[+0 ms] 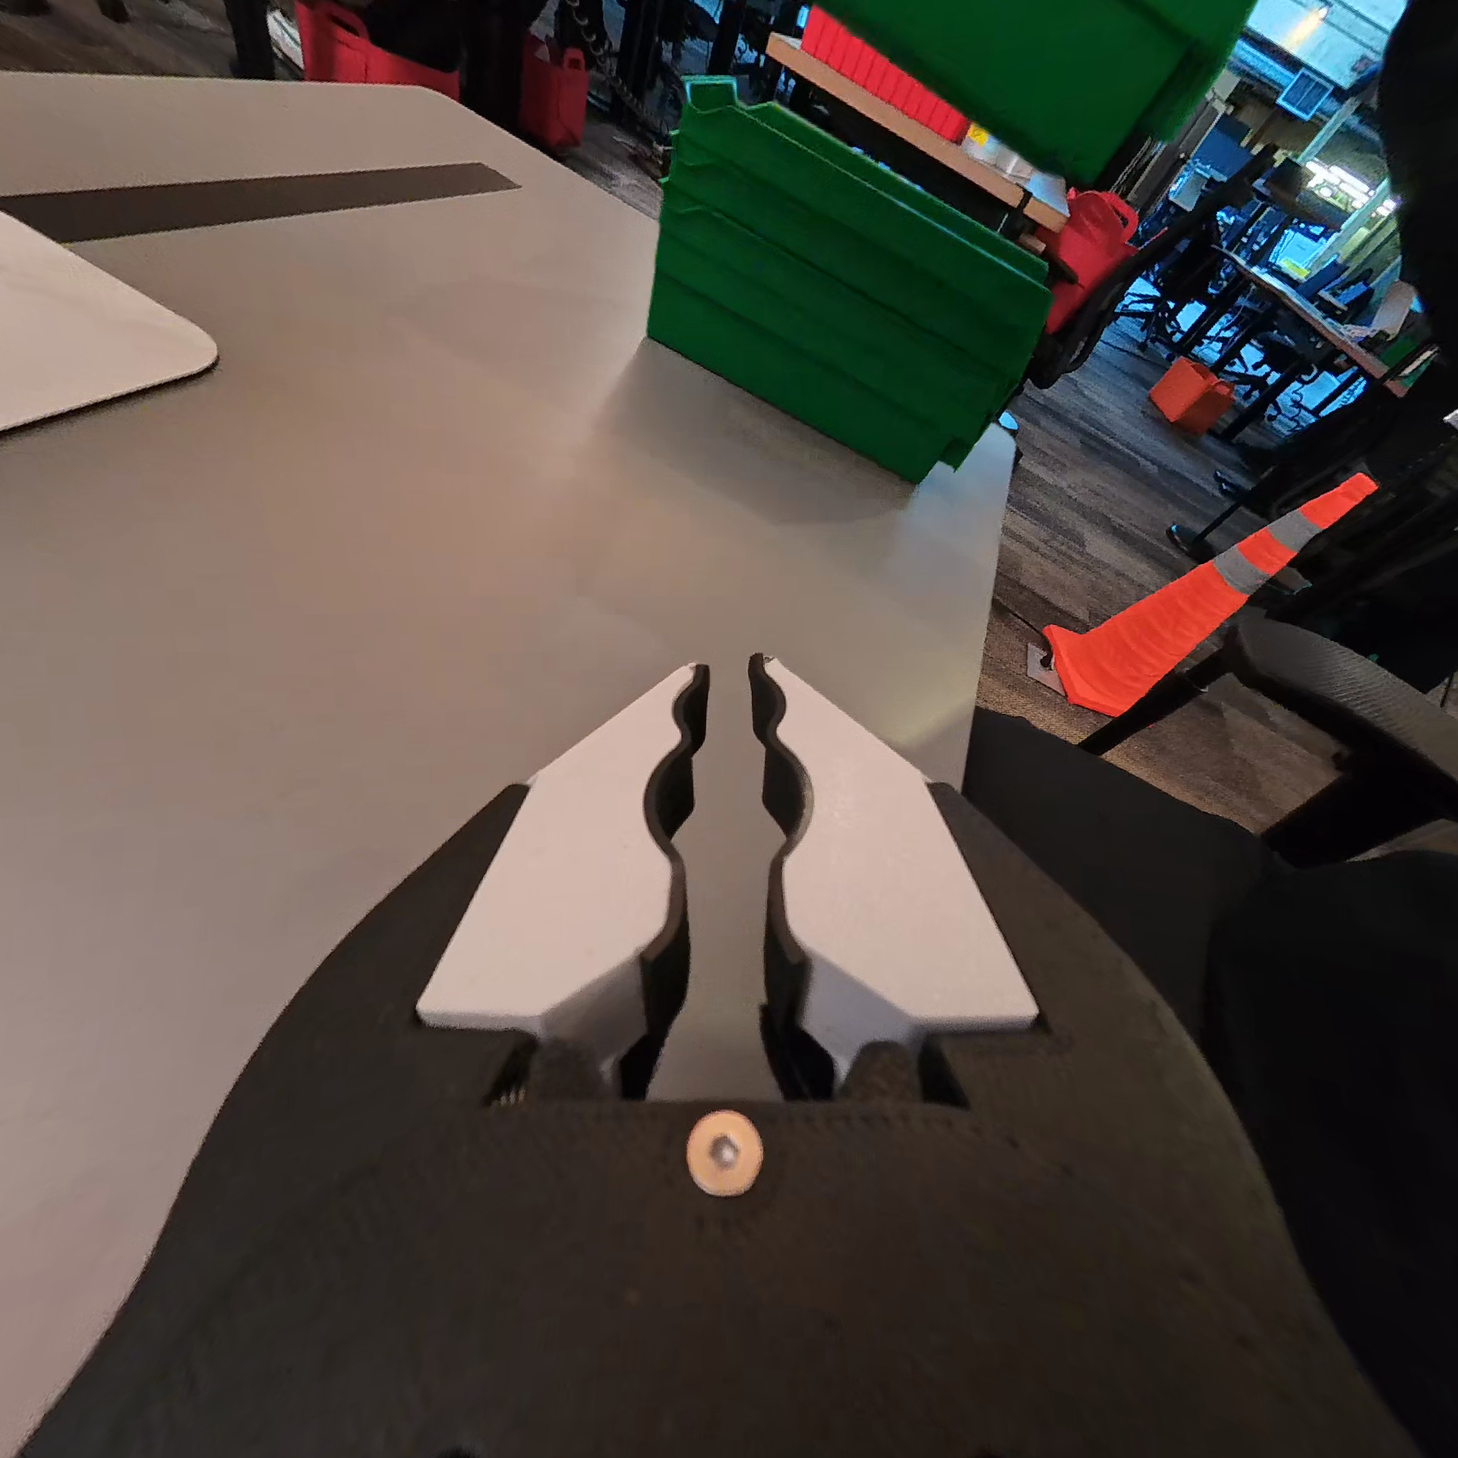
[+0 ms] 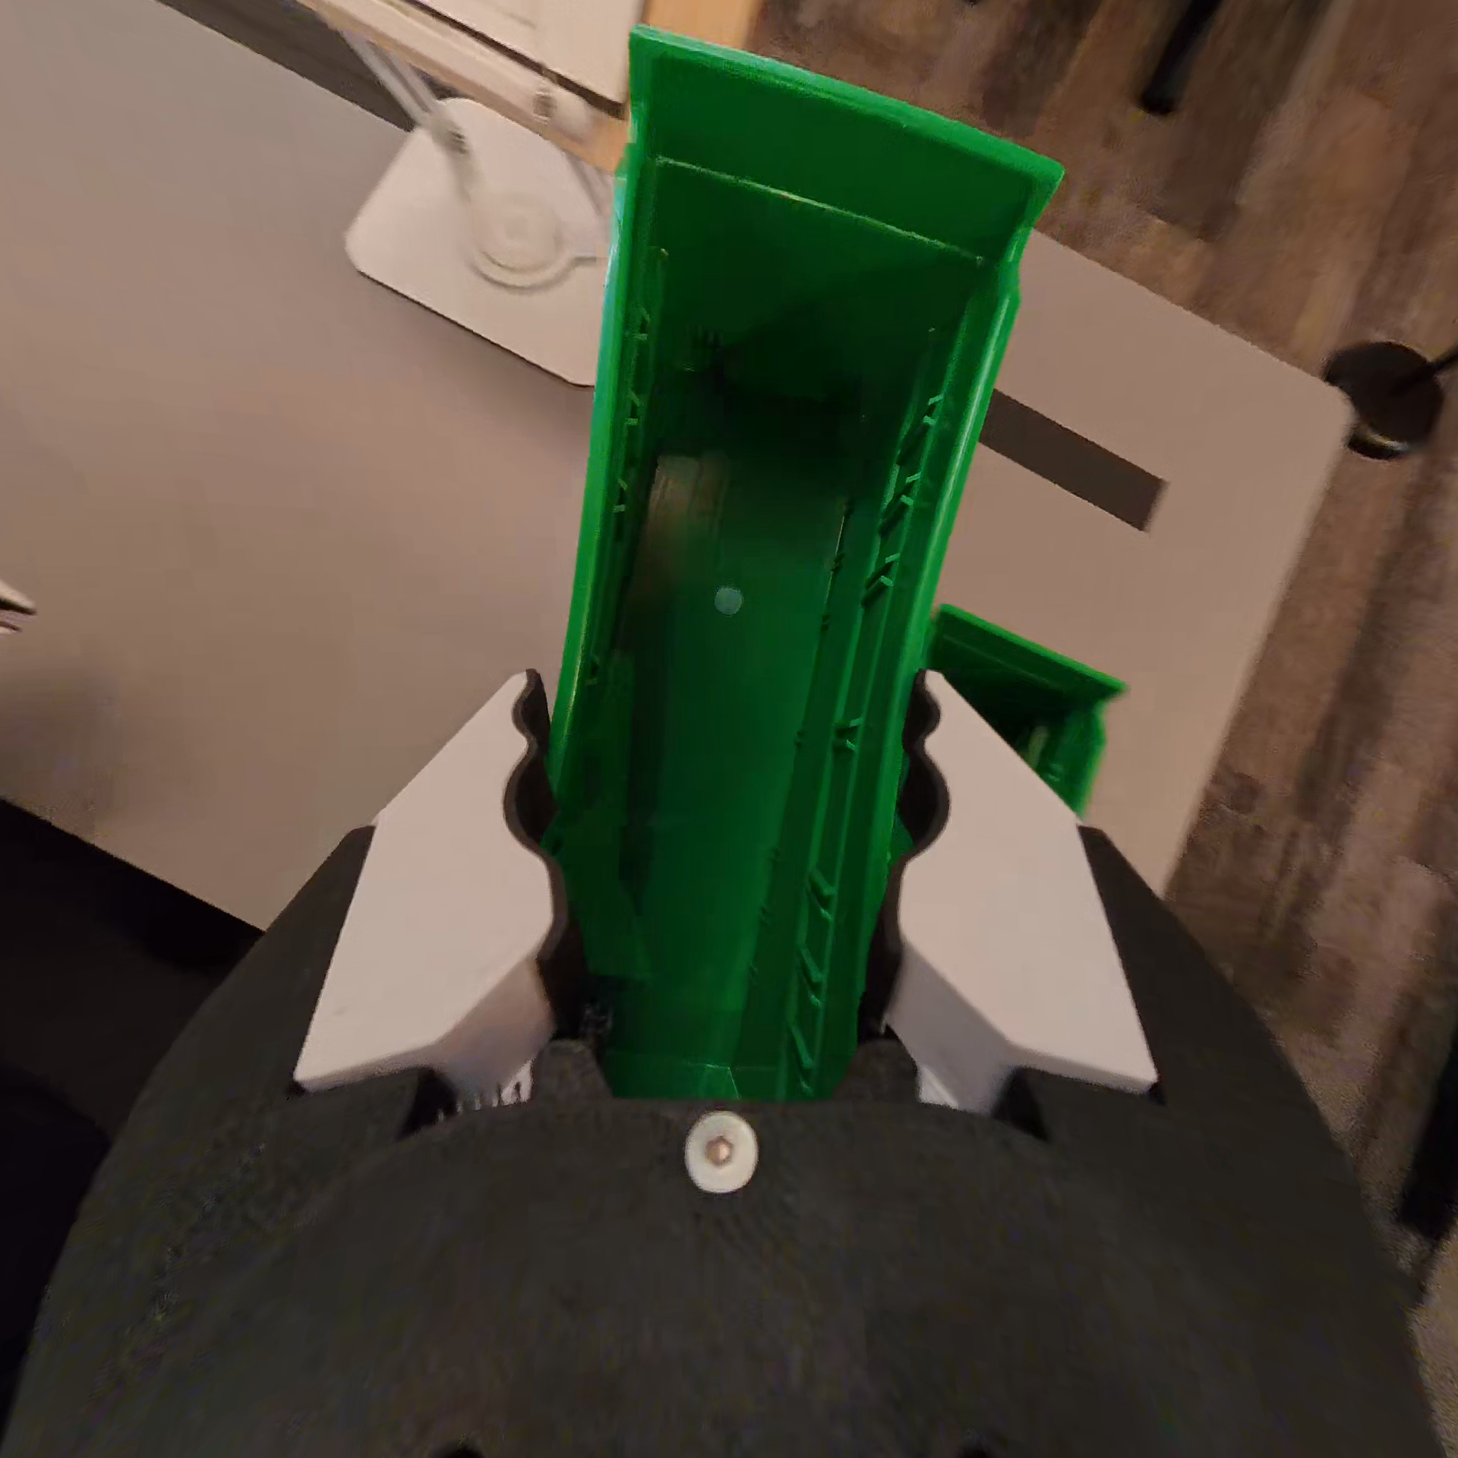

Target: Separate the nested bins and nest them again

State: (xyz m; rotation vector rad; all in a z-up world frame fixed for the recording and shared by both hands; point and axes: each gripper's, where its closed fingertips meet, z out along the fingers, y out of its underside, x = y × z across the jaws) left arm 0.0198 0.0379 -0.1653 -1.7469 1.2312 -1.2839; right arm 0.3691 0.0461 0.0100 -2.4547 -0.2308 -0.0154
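Up front in the left wrist view, the left tongs sit low and centre in the frame, their fingers nearly together with only a thin gap and nothing between them, held over the grey surface. The stack of nested green bins stands well apart from them, toward the upper right, at the surface's far edge. A further green bin hangs in the air at the top right, above the stack. An orange cone lies tilted on the floor at the right.

Next, in the right wrist view, the right tongs are clenched on a single green bin; it runs from between the fingers up the middle of the frame, open side toward the camera. Part of the stack of nested green bins peeks out just right of the tongs. A white stand base rests on the surface at upper left.
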